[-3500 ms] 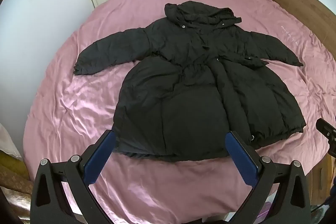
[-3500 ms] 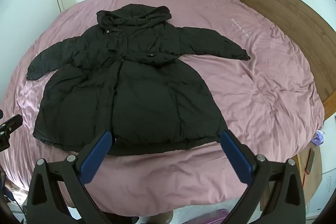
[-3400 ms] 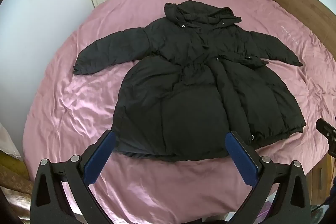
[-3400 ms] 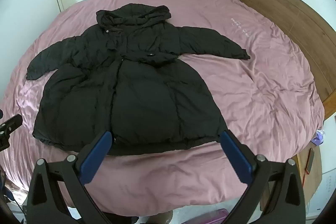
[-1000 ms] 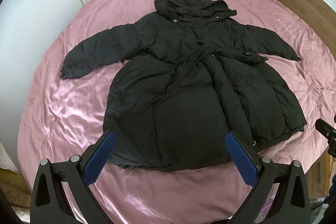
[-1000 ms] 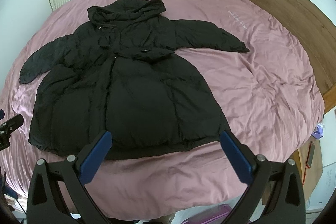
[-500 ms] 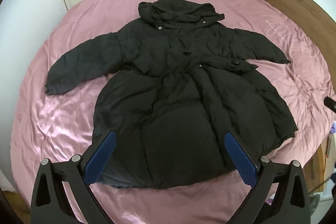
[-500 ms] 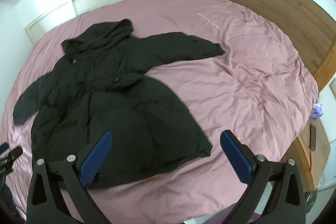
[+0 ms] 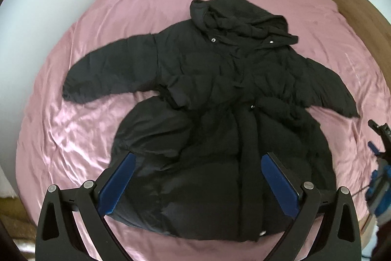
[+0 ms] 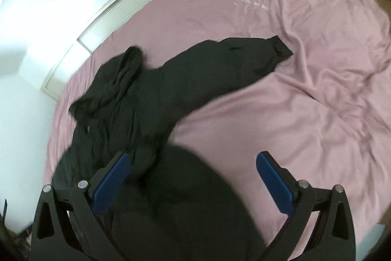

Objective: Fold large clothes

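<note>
Lying spread flat across the pink bed [image 9: 73, 129], the black puffer coat [image 9: 220, 129] fills the middle of the left wrist frame, hood toward the top, sleeves out to left and right. Low in that frame the left gripper [image 9: 198, 170] hangs above the hem, jaws wide and holding nothing. The right gripper [image 10: 193, 170], jaws likewise wide and unloaded, sits over the coat's lower right edge, with one sleeve [image 10: 239, 62] reaching toward the upper right.

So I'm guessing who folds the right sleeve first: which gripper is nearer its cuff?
Right. The right gripper hovers over the coat's right flank, facing the cuff; the left gripper hangs over the hem.
</note>
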The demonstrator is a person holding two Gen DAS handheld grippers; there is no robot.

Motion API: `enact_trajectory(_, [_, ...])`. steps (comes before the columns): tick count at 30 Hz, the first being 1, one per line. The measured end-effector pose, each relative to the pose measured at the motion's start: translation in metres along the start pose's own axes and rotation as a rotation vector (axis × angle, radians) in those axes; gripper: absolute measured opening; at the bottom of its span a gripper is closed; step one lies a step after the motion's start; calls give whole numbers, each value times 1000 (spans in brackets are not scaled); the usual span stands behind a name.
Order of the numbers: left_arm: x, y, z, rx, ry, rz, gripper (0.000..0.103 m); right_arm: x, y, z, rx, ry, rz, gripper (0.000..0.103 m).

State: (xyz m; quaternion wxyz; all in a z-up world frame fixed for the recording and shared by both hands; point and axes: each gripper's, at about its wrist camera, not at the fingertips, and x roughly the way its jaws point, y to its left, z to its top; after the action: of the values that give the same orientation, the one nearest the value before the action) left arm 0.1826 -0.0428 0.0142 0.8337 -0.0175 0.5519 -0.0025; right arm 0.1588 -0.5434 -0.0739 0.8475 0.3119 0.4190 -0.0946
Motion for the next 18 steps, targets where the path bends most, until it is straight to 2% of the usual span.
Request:
enact_trajectory(2, [9, -7, 10, -42, 28, 6, 101, 34, -28, 29, 87, 20, 22, 103])
enact_trajectory(6, [19, -14, 16, -116, 65, 28, 101, 92, -80, 65, 269, 56, 75, 103])
enact_trajectory(10, [24, -22, 18, -86, 90, 78, 101, 148, -125, 88, 446, 76, 136, 103])
enact_trajectory(18, [30, -16, 24, -114, 112, 125, 101, 204, -177, 114, 712, 3, 174, 103])
